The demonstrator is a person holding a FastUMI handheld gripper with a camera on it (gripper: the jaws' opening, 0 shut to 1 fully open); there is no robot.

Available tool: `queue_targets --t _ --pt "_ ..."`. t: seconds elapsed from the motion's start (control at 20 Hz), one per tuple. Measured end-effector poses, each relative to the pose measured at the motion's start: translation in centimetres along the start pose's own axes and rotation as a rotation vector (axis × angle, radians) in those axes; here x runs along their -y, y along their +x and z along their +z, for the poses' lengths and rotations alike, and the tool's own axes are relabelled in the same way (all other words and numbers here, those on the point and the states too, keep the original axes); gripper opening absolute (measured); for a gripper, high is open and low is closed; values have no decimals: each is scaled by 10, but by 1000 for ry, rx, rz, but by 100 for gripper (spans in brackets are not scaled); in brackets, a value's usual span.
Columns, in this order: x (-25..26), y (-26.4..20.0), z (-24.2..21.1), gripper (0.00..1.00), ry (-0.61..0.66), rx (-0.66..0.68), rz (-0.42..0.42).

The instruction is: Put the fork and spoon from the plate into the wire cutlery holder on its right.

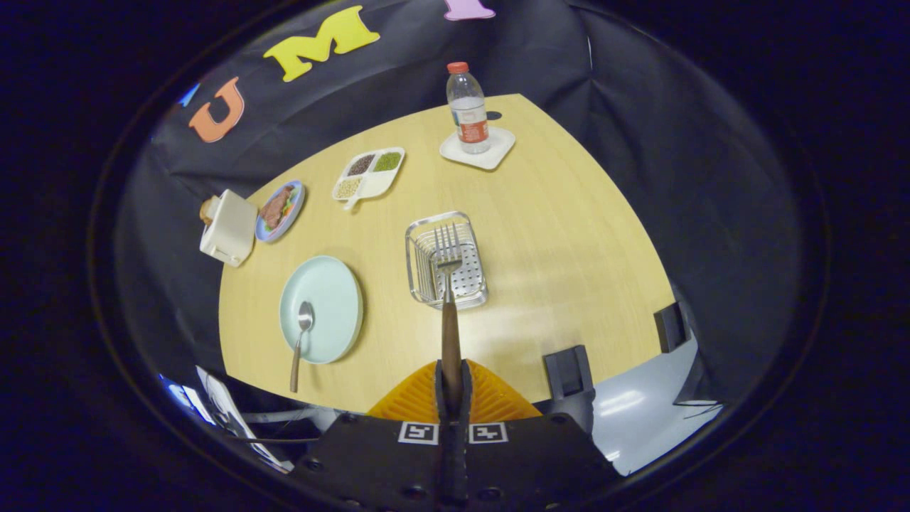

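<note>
In the gripper view the claw pinches the fork by its handle, tines out ahead over the wire cutlery holder; I judge the first half nearly done, release pending. The spoon lies on the plate, left of the claw, untouched. Beyond the holder on the surface stand a bottle and a divided tray, well clear; nothing blocks the drop.
</note>
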State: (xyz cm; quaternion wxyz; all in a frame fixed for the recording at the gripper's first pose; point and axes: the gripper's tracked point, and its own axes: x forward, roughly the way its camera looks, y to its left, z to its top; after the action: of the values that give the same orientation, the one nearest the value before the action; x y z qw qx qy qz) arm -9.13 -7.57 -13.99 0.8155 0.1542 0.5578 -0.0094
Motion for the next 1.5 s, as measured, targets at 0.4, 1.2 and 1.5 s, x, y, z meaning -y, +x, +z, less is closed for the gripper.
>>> queue_targets --t 0.4,1.2,1.5 --pt "-15 3 22 10 25 21 19" --pt "-40 -18 69 96 -35 227 -14" --pt "-84 -41 77 96 -161 362 16"
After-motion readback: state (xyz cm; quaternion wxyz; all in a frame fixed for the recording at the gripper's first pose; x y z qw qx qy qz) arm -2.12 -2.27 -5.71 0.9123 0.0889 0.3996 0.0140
